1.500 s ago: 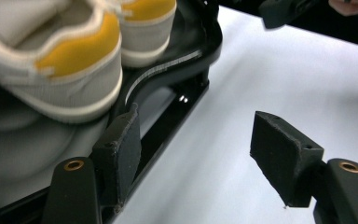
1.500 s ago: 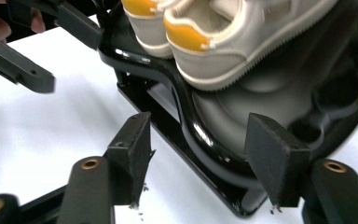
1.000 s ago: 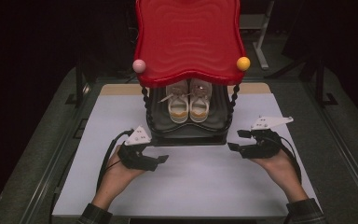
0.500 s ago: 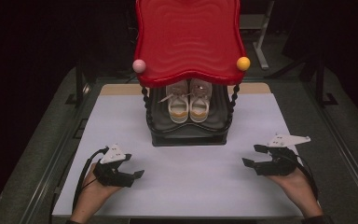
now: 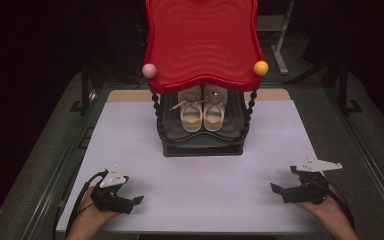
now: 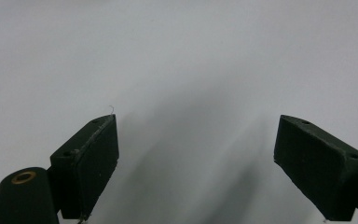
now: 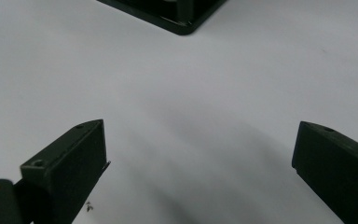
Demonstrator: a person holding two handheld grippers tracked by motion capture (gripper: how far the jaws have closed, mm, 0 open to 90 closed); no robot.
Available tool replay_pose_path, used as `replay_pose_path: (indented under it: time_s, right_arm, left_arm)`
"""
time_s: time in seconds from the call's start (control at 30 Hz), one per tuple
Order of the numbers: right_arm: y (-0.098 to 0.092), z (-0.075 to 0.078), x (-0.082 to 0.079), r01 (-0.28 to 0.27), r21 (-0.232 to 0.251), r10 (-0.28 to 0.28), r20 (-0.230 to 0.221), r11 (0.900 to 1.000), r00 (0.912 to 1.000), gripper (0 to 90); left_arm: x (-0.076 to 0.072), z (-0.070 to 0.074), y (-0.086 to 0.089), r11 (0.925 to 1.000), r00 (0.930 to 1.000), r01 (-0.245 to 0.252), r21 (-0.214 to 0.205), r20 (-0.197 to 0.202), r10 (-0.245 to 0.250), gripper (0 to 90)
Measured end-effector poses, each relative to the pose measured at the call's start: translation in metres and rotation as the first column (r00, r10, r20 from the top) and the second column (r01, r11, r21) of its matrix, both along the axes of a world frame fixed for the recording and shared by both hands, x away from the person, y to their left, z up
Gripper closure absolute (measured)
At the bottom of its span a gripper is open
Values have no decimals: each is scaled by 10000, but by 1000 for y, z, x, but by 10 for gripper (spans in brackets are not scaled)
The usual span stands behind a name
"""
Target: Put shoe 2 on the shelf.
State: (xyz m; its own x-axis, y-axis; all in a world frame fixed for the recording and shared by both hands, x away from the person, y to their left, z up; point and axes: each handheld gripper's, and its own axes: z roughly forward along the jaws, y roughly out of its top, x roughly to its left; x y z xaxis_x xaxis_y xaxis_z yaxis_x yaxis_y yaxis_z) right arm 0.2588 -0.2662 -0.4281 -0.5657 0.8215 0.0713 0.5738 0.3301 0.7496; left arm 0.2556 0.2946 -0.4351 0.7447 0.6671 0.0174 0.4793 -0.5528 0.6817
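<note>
**Both tongs empty and low at the near edge, shoes shelved ahead**

You had the left tongs [image 5: 128, 201] and the right tongs [image 5: 284, 191] down near the desk [image 5: 200, 175], one at each near corner, well apart from each other; the jaws of both had just been opening, and in each gripper view they stood wide with nothing between them but bare white surface; so you were gripping nothing.

The pair of shoes [image 5: 203, 106] sat ahead of both tongs, midway between them and well beyond their tips; it rested side by side, toes towards you, on the lower black shelf [image 5: 200, 142] of the small rack, tucked under the red top tray [image 5: 201, 42]; that placing looked deliberate, since the lower shelf holds the shoes level and the tray roofs them over. A pink ball [image 5: 149, 70] and a yellow ball [image 5: 261, 68] capped the tray's front corners; twisted black posts [image 5: 155, 107] carried it.

From your right tongs the rack's near corner [image 7: 179, 21] lay ahead at the top of that gripper's view, apart from the jaws; from your left tongs there was plain desk in front.

With the jaws spread and the hands parked wide and low, I judge you were resting clear of the rack rather than reaching for it.
</note>
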Motion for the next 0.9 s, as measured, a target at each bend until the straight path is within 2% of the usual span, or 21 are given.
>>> replay_pose_path:
  time_s: [0.2, 0.33, 0.47, 0.53, 0.9]
  right_arm:
    - [-10, -13, -3, 416, -323, -423, -220, 9986, 9989, 19]
    - [-11, -21, -2, 436, -621, -466, -471, 9971, 9978, 13]
    - [-10, -26, -1, 373, -880, -422, -547, 9954, 9976, 12]
    - [-10, -29, 0, 343, -1073, -400, -519, 9936, 9979, 1]
    - [-10, -30, -1, 398, -1017, -445, -442, 9940, 9980, 1]
  left_arm:
    - [-1, -10, 8, 9996, 9996, -248, 93, -114, 249, 134]
    - [-2, -12, 11, 9998, 9998, -189, -63, 16, 189, 134]
    - [-4, -16, 15, 9988, 9996, -131, -466, 248, 143, 134]
    - [-5, -16, 15, 9992, 9995, -115, -388, 282, 126, 133]
    - [-5, -17, 15, 9990, 9995, -127, -424, 298, 139, 133]
